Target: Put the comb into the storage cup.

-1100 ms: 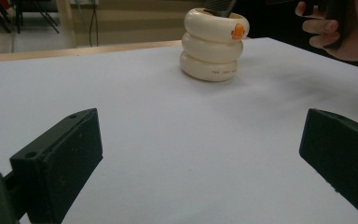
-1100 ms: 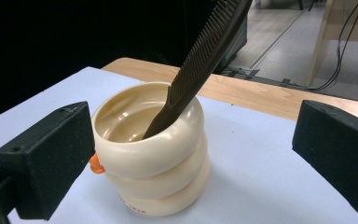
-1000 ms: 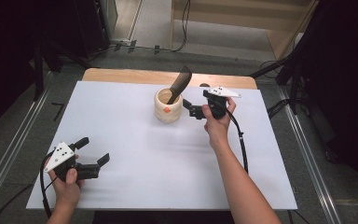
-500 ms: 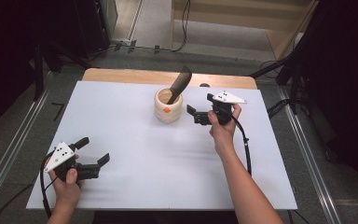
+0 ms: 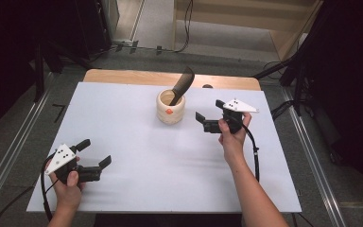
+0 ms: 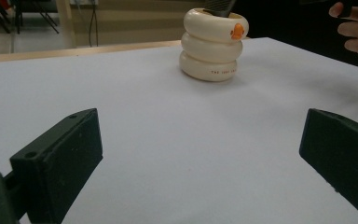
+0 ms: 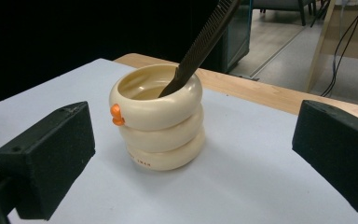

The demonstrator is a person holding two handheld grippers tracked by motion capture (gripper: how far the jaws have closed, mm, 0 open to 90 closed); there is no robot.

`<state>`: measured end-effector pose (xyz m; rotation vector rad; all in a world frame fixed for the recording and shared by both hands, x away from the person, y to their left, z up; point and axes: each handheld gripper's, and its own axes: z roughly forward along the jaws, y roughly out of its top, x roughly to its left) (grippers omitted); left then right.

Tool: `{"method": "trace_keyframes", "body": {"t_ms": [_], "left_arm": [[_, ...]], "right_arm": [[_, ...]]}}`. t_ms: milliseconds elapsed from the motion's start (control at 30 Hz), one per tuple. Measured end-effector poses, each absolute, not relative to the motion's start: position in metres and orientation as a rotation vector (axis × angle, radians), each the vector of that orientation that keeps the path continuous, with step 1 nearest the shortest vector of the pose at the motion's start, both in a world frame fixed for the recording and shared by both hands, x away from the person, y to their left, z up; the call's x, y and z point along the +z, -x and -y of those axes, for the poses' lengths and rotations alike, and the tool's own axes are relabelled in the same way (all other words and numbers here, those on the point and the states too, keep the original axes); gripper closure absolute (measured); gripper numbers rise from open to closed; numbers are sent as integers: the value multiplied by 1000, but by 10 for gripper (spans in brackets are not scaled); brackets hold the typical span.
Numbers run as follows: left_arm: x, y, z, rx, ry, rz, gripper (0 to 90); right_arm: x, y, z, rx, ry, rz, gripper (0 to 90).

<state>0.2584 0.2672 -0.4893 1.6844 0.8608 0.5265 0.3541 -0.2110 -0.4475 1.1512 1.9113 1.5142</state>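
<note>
Holding: the cream ringed ceramic cup (image 5: 171, 108) stood mid-table, a black comb (image 5: 181, 85) leaning inside.
Right gripper (image 5: 206, 121): hovered just beside the cup, jaws apart, empty.
Left gripper (image 5: 96, 156): rested well apart, jaws spread.
Progress: judged early; comb not yet gripped, everything left.

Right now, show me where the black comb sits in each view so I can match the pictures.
High view: the black comb leans up and right out of the cream ringed cup, at top centre of the table.
Left gripper view: a short dark piece of it pokes from the cup's mouth at the top edge.
Right gripper view: it slants from the cup to the upper right.
Shared landmark: the orange beak on the cup.
</note>
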Motion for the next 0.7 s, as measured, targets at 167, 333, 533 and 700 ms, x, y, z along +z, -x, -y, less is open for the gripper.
{"method": "trace_keyframes", "body": {"t_ms": [167, 333, 533, 700], "left_arm": [[-489, -258, -267, 526, -1684, -862, 0], [-489, -258, -267, 526, -1682, -861, 0], [-489, -258, -267, 526, -1683, -862, 0], [-489, -258, -267, 526, -1683, -863, 0]], "right_arm": [[-450, -347, 218, 1523, -1151, -1905, 0], [-451, -340, 224, 1516, -1150, -1907, 0], [-455, -333, 234, 1503, -1152, -1899, 0], [-458, -326, 242, 1495, -1160, -1888, 0]]}}
